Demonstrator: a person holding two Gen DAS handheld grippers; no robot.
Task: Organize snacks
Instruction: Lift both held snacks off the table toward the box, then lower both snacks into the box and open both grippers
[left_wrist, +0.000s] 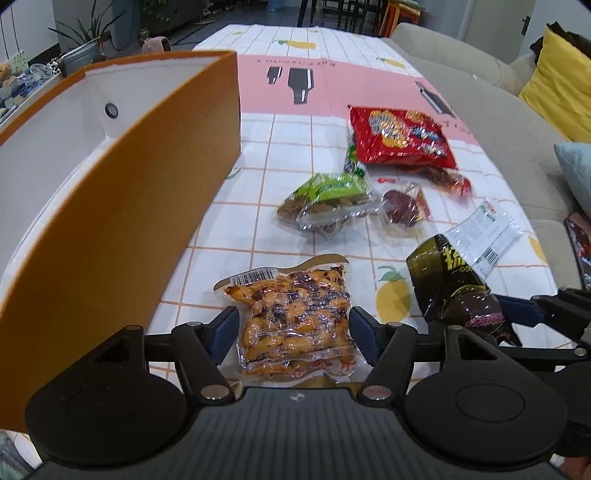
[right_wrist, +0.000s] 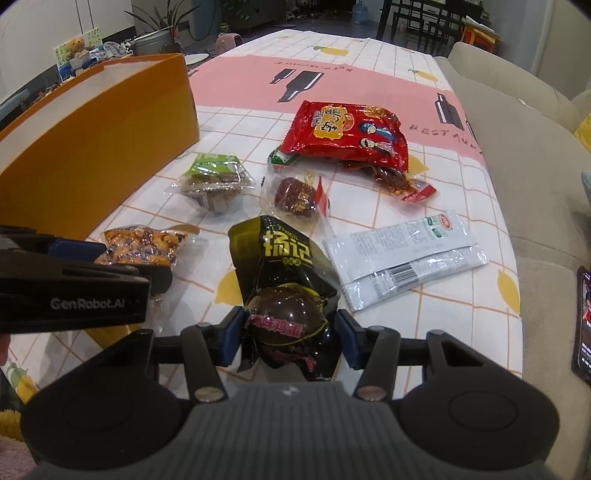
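My left gripper (left_wrist: 293, 334) straddles a clear peanut pack (left_wrist: 295, 317) lying on the tablecloth; the blue pads (left_wrist: 225, 332) touch or nearly touch its sides. My right gripper (right_wrist: 290, 338) straddles a black egg pack (right_wrist: 284, 291), its pads close against the egg bulge. I cannot tell whether either grip is closed tight. The peanut pack also shows in the right wrist view (right_wrist: 142, 247), and the egg pack in the left wrist view (left_wrist: 454, 288). An orange box (left_wrist: 122, 192) with a white inside stands at the left.
Further back lie a green snack pack (left_wrist: 328, 199), a red date pack (right_wrist: 295, 195), a big red bag (right_wrist: 347, 129), a red-wrapped snack (right_wrist: 399, 181) and a white sachet (right_wrist: 402, 258). A beige sofa (right_wrist: 535, 184) runs along the table's right edge, with a phone (right_wrist: 583, 325) on it.
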